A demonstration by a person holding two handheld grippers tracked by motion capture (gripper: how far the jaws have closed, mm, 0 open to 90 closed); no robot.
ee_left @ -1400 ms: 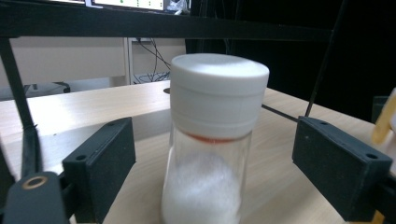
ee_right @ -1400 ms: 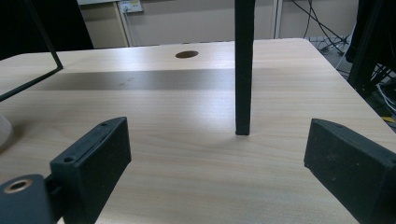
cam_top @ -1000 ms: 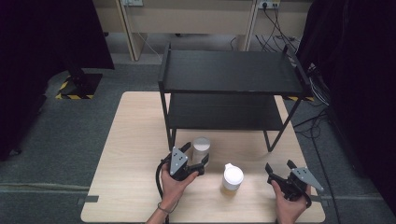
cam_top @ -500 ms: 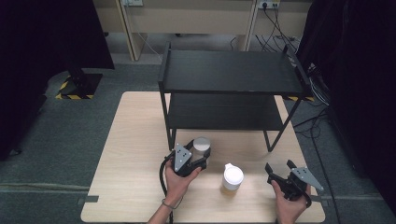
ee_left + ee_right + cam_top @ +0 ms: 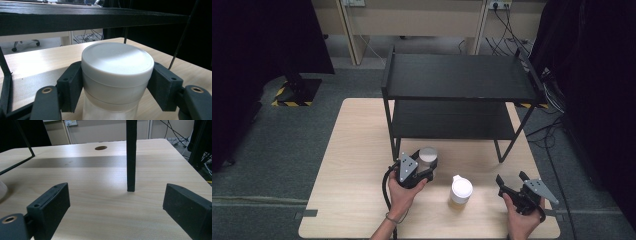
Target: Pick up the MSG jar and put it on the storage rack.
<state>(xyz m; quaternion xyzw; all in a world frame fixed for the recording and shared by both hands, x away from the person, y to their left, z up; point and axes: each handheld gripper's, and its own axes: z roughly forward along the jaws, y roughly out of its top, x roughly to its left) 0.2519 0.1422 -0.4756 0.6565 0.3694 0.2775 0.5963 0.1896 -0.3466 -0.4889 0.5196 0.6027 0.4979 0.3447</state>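
White-lidded jar (image 5: 117, 75) is clamped between the two black pads (image 5: 70, 87) of the left gripper (image 5: 424, 165), which press on its sides just under the lid rim; the jaws have just been closing onto it. In the high view the jar (image 5: 428, 155) is seen upright on the wooden table (image 5: 357, 150), just in front of the black two-tier shelf rack (image 5: 457, 80) and close to its front left leg. A second white jar (image 5: 461, 189) is placed nearer the table's front edge, between the two hands and apart from both grippers. The right gripper (image 5: 512, 181) is held low over the table at the front right, its jaws spread wide with nothing between them. In the right gripper view, one black leg of the rack (image 5: 131, 157) is seen standing on the tabletop beyond the open jaws.
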